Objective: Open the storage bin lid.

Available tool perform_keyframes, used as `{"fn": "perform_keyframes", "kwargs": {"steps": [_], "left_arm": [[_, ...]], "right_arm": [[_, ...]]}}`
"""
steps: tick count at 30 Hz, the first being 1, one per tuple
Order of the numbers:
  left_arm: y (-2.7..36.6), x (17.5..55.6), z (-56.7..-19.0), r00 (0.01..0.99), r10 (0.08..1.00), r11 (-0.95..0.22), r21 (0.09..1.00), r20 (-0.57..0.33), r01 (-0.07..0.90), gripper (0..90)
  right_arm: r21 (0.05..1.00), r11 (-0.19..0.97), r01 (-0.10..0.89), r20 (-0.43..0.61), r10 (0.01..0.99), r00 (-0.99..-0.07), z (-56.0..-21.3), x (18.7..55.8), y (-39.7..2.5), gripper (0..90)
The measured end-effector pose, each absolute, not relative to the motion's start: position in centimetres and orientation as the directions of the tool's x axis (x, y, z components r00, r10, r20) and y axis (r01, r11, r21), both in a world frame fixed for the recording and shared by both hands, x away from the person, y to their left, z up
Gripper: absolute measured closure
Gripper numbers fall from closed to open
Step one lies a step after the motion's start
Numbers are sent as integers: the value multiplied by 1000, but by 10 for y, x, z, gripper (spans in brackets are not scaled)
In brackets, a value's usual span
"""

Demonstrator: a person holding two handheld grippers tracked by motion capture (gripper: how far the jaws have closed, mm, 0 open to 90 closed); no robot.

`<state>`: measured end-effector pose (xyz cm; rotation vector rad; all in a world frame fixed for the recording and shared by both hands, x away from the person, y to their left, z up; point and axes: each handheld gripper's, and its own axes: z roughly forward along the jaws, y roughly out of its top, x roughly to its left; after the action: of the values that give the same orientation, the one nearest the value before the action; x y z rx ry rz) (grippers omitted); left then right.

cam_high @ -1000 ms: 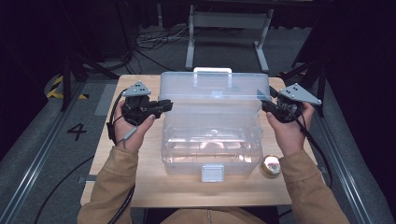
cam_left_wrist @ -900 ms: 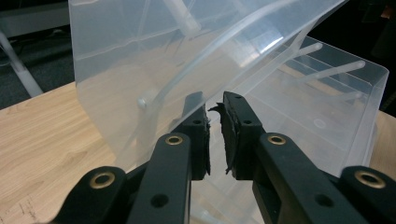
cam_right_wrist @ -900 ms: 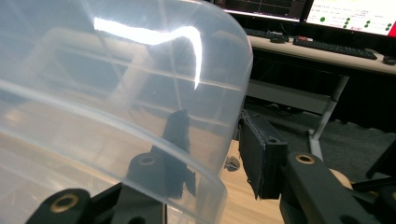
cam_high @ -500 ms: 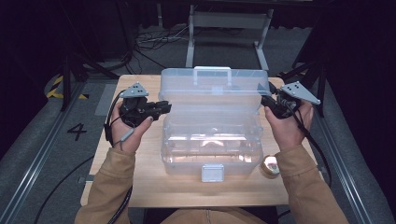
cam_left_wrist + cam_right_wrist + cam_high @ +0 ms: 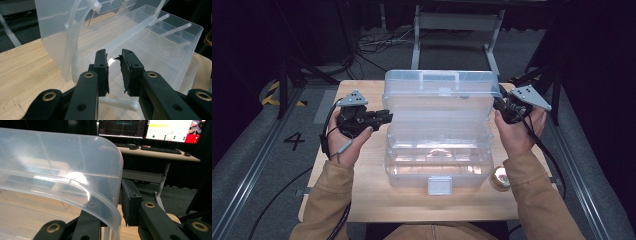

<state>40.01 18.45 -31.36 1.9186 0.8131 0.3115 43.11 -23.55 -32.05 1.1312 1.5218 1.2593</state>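
A clear plastic toolbox stands on the wooden table, its hinged lid raised partway and its white latch facing me. My right gripper is shut on the lid's right edge. In the right gripper view the lid's curved rim passes between the right gripper's jaws. My left gripper hovers at the box's left side, slightly open, with nothing between its jaws. The left gripper view shows the left gripper pointing into the open box, beside the lid.
A small round brownish object lies on the table by the box's front right corner. Cables and a metal stand are on the floor behind the table. A desk with monitors is beyond the right gripper.
The lid has tilted a little further up and back with my right gripper holding its edge. My left gripper has barely moved.
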Motion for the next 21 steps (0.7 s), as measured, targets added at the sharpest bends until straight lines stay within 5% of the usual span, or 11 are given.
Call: {"fn": "perform_keyframes", "kwargs": {"steps": [21], "left_arm": [[164,358,-303,842,533,-426,832,-88,356,702]], "right_arm": [[971,107,212,-48,964,-262,-313,458,-239,805]]}}
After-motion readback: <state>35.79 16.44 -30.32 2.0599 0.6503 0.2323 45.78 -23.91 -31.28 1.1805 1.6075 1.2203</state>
